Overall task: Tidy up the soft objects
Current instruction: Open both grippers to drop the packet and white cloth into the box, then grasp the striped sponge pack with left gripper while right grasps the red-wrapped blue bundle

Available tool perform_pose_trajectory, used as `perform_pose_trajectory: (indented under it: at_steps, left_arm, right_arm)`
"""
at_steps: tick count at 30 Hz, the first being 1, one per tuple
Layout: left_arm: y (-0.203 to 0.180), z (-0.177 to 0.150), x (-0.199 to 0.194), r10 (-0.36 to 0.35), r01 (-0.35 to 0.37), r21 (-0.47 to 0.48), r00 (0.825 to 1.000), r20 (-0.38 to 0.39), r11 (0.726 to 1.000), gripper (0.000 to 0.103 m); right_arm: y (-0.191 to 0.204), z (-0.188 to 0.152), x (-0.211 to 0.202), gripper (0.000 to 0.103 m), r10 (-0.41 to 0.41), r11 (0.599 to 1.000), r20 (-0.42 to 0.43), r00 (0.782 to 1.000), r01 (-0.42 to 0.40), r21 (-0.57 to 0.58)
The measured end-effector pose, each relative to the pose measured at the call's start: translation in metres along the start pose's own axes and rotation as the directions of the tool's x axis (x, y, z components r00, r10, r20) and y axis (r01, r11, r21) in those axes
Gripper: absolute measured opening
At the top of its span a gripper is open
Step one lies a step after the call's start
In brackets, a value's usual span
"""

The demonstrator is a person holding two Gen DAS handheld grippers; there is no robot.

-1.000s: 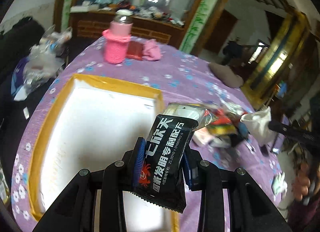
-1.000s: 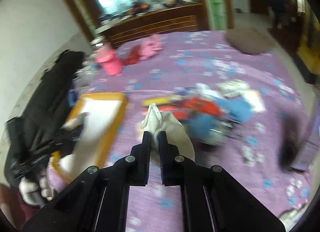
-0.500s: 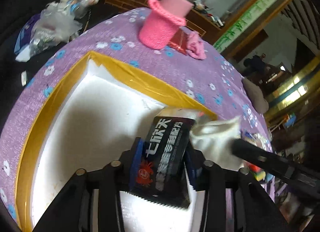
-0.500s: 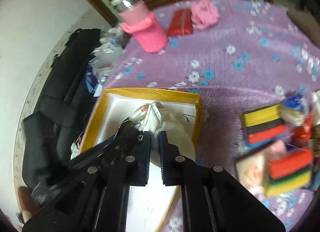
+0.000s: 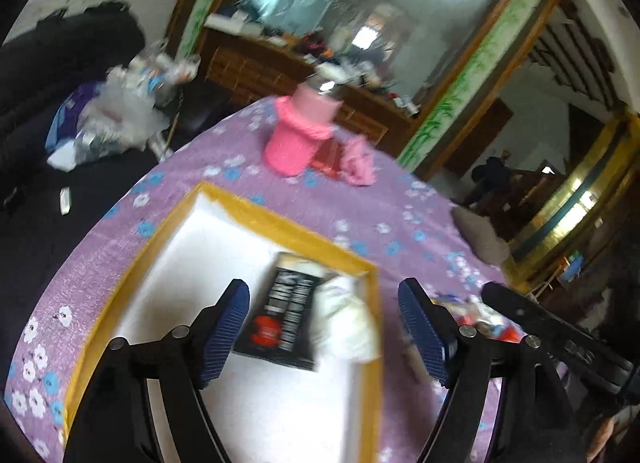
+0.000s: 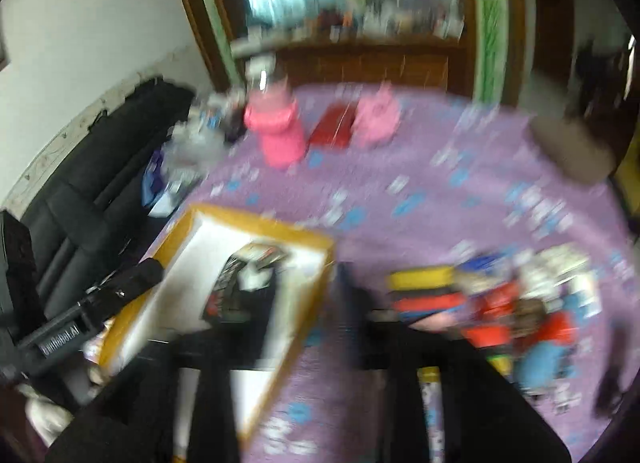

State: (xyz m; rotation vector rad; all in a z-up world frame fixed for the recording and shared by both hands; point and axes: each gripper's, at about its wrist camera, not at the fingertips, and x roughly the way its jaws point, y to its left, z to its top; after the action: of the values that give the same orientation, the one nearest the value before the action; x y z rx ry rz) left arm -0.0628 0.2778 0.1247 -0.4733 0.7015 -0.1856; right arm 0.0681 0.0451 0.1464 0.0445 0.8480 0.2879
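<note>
Left gripper: jaws were opening, blue pads standing wide apart with nothing pressed between them; it hung above the box.
Right gripper: badly blurred; jaws were opening, spread either side of the box's near corner, and nothing could be seen clamped in them.
Black packet: lay released on the white floor of the box, toward its far right corner, printed face up.
White soft bundle: lay in the box, touching the packet's right edge and close against the right wall.
Box: white inside, yellow-taped rim, resting on the tabletop.
Tabletop: round, under a purple flowered cloth.
Remaining pile: coloured sponges and wrapped items, heaped on the cloth to the right of the box, apart from it.
Pink-sleeved bottle: upright at the far side, a red packet and a pink cloth beside it.
</note>
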Motion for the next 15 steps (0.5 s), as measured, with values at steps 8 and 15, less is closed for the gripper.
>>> perform_pose_trajectory:
  at_steps: [8,15]
  left_arm:
    - [-0.069,-0.042,-0.011,-0.091,0.096,0.111,0.995,-0.046,0.989,0.081]
    - [-0.101,-0.061,0.018,-0.059,0.084,0.151,0.985,-0.160,0.985,0.081]
  right_arm:
    - [-0.081,-0.069,-0.039,0.094,-0.305,0.952,0.047,0.951,0.306,-0.011]
    - [-0.149,-0.089,-0.062,0.094,-0.350,0.935,0.060,0.935,0.344,0.086]
